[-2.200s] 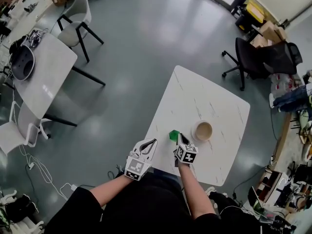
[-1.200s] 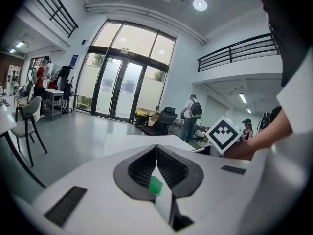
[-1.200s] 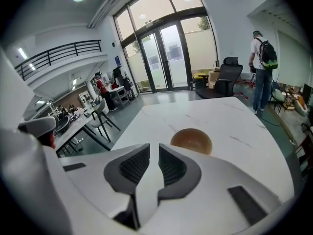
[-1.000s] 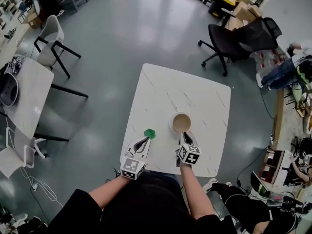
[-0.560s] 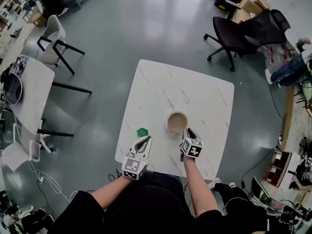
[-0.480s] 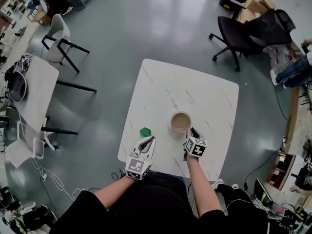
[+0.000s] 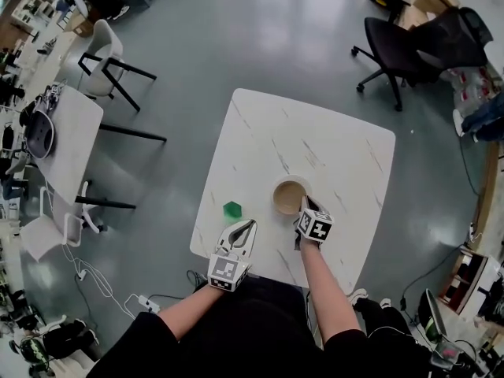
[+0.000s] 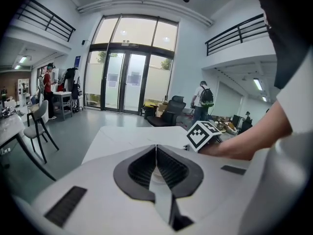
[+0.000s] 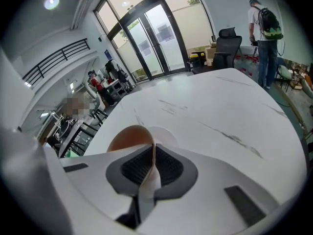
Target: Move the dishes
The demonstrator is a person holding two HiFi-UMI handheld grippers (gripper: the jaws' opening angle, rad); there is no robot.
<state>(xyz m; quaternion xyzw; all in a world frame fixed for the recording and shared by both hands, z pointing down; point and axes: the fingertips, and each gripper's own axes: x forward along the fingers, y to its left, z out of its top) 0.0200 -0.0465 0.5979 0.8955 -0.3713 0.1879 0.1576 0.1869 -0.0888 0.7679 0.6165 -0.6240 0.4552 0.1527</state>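
A tan cup [image 7: 289, 196] stands on a white saucer [image 7: 276, 185] on the white marble table [image 7: 331, 140]. My right gripper [image 7: 303, 207] is at the cup's near right side, shut on its rim. In the right gripper view the cup [image 9: 128, 137] wall runs in between the closed pads of the right gripper [image 9: 153, 148], with the saucer [image 9: 167, 133] just behind. My left gripper [image 7: 248, 226] is shut and holds nothing, near the table's front edge. In its own view the left gripper [image 8: 156, 148] points toward the right gripper's marker cube [image 8: 202, 133].
A small green block [image 7: 231, 209] lies on the table left of the cup. A black office chair [image 7: 402, 46] stands past the far right corner. To the left are a white chair [image 7: 110, 50] and another white table [image 7: 67, 132]. A person with a backpack [image 9: 261, 28] stands beyond.
My right gripper left the green block and moved right to the cup, closing on its rim. The left gripper stayed shut near the front edge. The head view shifted.
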